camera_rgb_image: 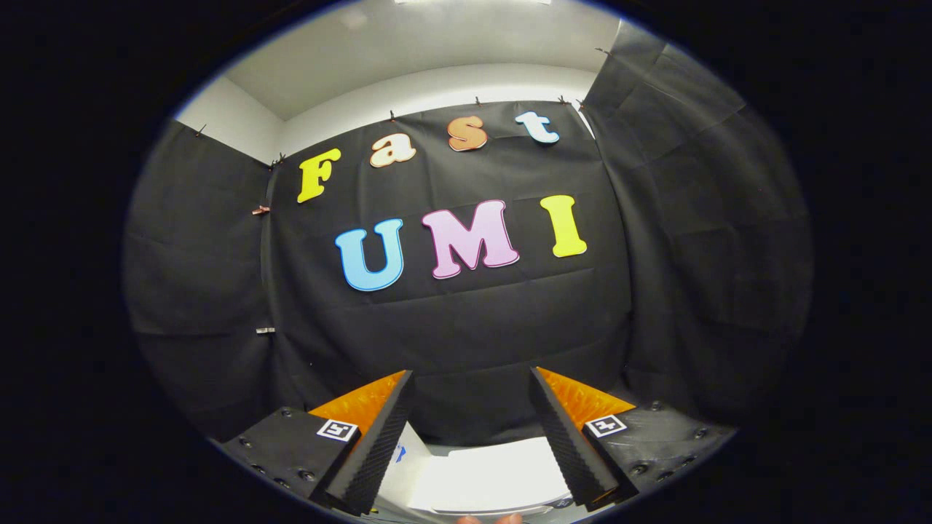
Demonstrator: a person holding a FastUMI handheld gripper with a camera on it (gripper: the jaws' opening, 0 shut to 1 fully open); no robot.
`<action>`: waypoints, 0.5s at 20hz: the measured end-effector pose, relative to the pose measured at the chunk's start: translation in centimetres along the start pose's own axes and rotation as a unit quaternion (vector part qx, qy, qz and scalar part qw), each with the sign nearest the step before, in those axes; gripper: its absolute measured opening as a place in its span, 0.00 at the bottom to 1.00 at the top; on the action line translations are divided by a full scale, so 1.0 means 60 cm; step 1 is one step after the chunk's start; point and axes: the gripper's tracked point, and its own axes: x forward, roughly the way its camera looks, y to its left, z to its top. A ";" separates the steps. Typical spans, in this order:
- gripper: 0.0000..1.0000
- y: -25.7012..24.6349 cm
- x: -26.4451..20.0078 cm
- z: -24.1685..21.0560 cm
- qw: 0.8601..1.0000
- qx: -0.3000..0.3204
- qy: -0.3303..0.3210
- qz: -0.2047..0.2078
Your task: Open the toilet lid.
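My gripper (472, 382) is open, its two fingers spread wide with nothing between them. It points at the black cloth wall (466, 320) of the booth. Low between the fingers, beneath them, lies a white surface (488, 477) that looks like the top of the toilet; I cannot tell whether it is the lid or the tank. The fingers are above it and do not touch it.
Black cloth walls close in on the left (196, 276), ahead and on the right (699, 240). Above them are a white wall strip and ceiling (408, 58). A fingertip of a person's hand (489, 519) peeks in below the white surface.
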 end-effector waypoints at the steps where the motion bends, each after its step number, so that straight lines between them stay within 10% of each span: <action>1: 0.97 -0.009 0.003 -0.017 1.000 0.009 0.006 0.004; 10: 0.97 -0.127 0.025 -0.177 0.990 0.119 0.075 0.002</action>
